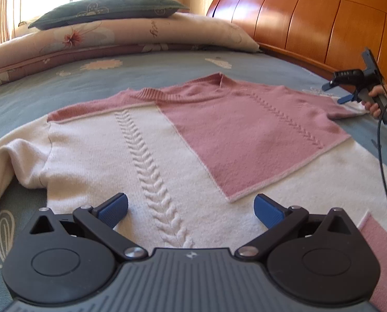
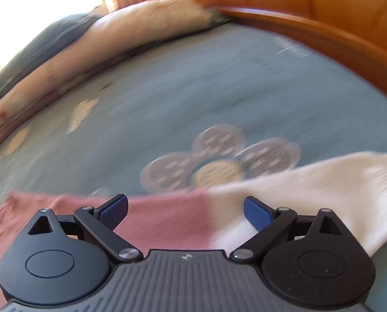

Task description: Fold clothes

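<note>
A pink and cream knit sweater [image 1: 183, 140] lies spread flat on the blue bedspread [image 1: 63, 83], collar toward the pillows. My left gripper [image 1: 191, 209] is open and empty, just above the sweater's cream lower body beside a cable-knit ridge. My right gripper [image 1: 336, 93] is held in a hand at the far right, open, over the sweater's sleeve. In the blurred right wrist view the right gripper [image 2: 185, 212] is open above the sleeve [image 2: 219, 215], where pink meets cream.
A folded floral quilt [image 1: 131, 36] with a dark green pillow [image 1: 107, 10] on top lies at the back. A wooden headboard [image 1: 310, 20] runs along the right. A black cable [image 1: 383, 171] hangs from the right gripper across the sweater's edge.
</note>
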